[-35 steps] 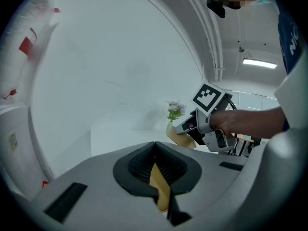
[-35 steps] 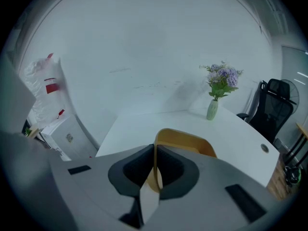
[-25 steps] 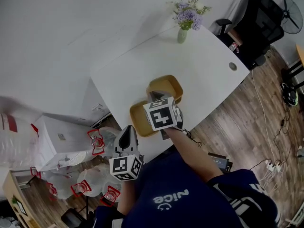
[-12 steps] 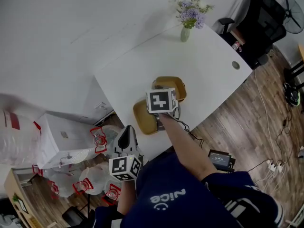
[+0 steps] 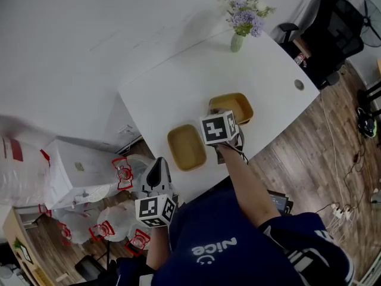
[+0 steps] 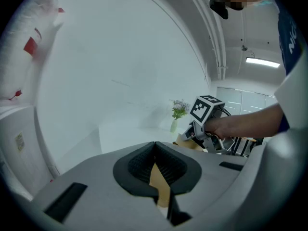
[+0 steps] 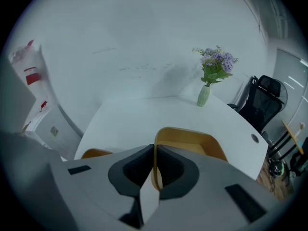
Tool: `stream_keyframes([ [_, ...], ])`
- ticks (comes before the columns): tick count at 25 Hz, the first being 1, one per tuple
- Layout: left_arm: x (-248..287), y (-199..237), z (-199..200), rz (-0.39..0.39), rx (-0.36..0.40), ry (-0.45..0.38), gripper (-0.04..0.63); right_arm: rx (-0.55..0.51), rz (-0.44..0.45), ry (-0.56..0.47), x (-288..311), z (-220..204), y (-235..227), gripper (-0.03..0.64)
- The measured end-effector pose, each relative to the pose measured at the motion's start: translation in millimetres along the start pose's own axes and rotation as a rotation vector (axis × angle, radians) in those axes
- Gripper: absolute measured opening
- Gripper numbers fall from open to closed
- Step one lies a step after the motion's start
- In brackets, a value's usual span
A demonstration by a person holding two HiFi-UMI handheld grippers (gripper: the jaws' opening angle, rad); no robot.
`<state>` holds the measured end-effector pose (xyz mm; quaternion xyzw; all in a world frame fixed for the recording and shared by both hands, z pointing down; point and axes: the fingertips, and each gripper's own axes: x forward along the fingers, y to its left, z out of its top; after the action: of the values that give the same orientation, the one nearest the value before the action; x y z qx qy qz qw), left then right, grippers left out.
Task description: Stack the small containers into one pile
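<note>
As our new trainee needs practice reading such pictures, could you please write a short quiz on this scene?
1. True or false: the left container and the right container are already stacked on the white table.
2. What is the right tool closed on? A) nothing B) the right container's rim C) the left container's rim
3. What stands at the table's far edge?

Key
1. False: they lie side by side, each on the table.
2. B: the tan rim runs between the closed jaws.
3. The vase of purple flowers.
</note>
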<state>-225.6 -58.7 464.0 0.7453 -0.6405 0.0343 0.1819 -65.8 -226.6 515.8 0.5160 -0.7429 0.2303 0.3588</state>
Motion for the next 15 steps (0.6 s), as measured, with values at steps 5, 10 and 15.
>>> stream_keyframes([
  [5,13.9,-2.8,1.9,-0.008,-0.008,0.001,0.018,-0.079,0.013,0.039,-0.6,-17.6,-26.4,0.055],
  [10,28.6,-12.9,5.6,-0.028,-0.012,-0.003,0.018,0.106,-0.060,-0.023,1.3,-6.8,-55.4,0.055],
  [15,30.6,-11.0,6.1,-0.015,-0.016,0.007,0.018,0.231,-0.148,-0.062,5.7,10.5,-70.8,0.055],
])
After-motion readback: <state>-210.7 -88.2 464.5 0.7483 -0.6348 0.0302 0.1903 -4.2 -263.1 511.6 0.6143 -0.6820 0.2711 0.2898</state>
